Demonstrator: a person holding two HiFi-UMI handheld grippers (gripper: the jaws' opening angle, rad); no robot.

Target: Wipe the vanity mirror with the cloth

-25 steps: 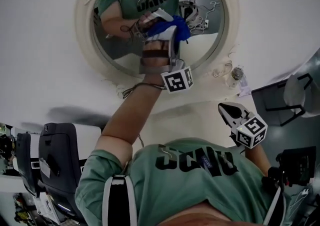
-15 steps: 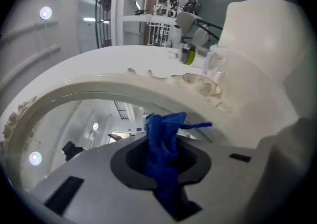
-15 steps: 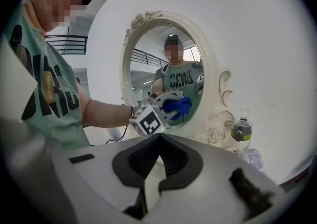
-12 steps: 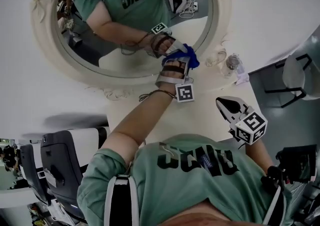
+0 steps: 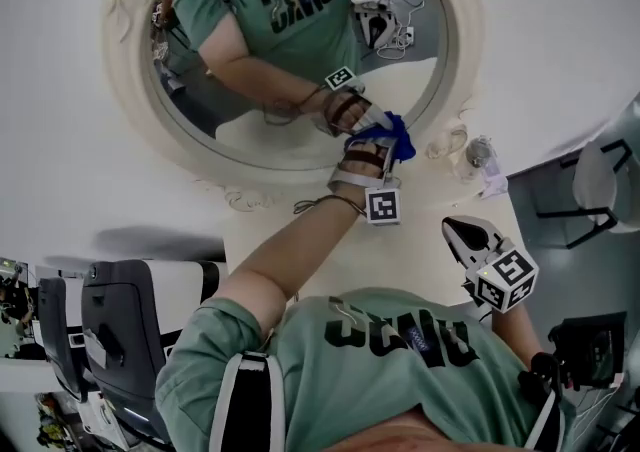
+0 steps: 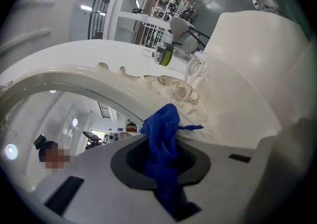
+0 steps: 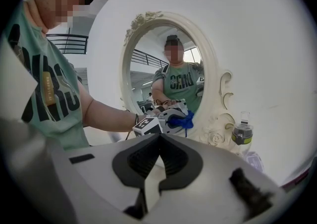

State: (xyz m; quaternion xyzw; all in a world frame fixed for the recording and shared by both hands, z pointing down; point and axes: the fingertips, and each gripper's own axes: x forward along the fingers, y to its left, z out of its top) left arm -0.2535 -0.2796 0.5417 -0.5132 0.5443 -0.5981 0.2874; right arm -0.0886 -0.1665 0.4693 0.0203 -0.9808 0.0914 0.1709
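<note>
An oval vanity mirror in an ornate cream frame [image 5: 130, 130] leans against the white wall. My left gripper [image 5: 386, 140] is shut on a blue cloth [image 5: 400, 136] and presses it on the glass at the lower right, close to the frame. In the left gripper view the blue cloth [image 6: 162, 136] bunches between the jaws, with the carved frame [image 6: 148, 78] just beyond and the glass [image 6: 74, 114] to the left. My right gripper [image 5: 462, 233] hovers shut and empty over the table, away from the mirror. The right gripper view shows the mirror [image 7: 168, 64] and the cloth [image 7: 181, 120].
A small clear bottle [image 5: 478, 152] stands on the white table [image 5: 410, 245] beside the mirror's right edge; the same bottle [image 7: 241, 133] appears in the right gripper view. Dark chairs [image 5: 120, 330] stand at the lower left, and a black frame chair [image 5: 600, 180] at the right.
My left gripper has carried the cloth from the middle of the glass down to the lower right edge by the frame. The right gripper has stayed where it was.
</note>
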